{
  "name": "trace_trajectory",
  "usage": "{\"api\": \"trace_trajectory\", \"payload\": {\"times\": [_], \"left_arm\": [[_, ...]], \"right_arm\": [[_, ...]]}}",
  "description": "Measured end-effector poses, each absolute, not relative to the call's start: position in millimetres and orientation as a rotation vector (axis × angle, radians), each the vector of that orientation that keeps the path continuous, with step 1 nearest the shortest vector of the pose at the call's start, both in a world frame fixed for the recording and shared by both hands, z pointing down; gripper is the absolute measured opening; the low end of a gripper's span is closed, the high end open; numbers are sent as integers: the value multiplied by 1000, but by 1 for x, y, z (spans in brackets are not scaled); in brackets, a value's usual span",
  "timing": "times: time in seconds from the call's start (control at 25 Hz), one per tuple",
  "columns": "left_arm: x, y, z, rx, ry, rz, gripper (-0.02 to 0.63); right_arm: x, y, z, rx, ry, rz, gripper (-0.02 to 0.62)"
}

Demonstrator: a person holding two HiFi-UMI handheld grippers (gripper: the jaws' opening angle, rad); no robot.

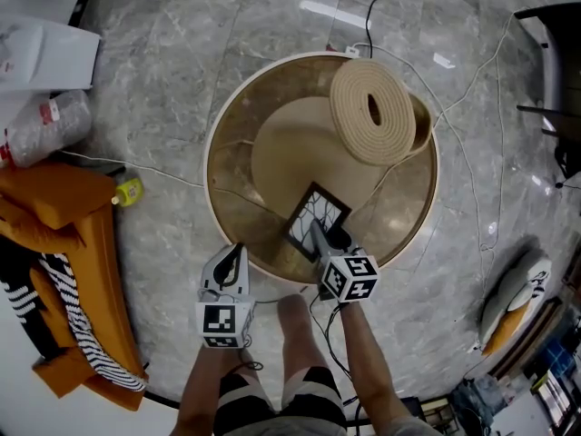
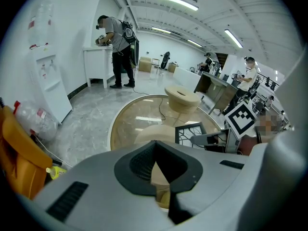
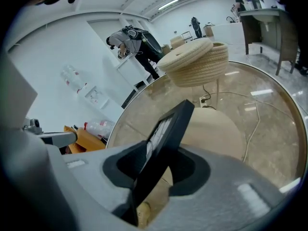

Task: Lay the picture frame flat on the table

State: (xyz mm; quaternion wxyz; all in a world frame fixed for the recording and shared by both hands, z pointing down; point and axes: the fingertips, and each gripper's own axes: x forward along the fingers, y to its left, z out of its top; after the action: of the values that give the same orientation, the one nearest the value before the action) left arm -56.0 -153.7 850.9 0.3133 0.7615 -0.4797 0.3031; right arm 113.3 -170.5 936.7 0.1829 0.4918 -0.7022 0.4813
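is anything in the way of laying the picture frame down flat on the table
nothing visible does. the picture frame sits tilted between the right gripper's jaws, low over a bare part of the table. the woven basket stands at the far side, clear of it.

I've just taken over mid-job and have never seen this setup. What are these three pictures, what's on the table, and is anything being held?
There is no robot here. A person stands at a round table holding a tool in each hand. The top-down picture comes from a camera on the person's head. The other two come from cameras riding on each tool, looking along its jaws. On the table lie a round beige mat and a woven basket. The right hand-held gripper has the black picture frame tilted between its jaws, which look parted rather than pressing on it. The left hand-held gripper is shut and empty, near the table's near edge.
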Motion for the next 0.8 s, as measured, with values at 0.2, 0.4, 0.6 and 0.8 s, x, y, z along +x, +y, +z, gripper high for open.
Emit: {"api": "trace_trajectory", "payload": {"times": [0.2,0.4,0.6,0.8], "left_arm": [[-52,-153,847,2012,-1264,791,17],[-56,-146,851,2009,-1256,799,17],[-60,-145,853,2005,-1259,804,17],[-63,-141,855,2004,-1255,813,17]], "right_arm": [[122,-164,943,1387,-1926,1353,163],[133,-160,951,1408,-1846,1368,207],[142,-157,960,1444,-1783,1372,255],[147,-154,965,1476,-1743,1324,293]]}}
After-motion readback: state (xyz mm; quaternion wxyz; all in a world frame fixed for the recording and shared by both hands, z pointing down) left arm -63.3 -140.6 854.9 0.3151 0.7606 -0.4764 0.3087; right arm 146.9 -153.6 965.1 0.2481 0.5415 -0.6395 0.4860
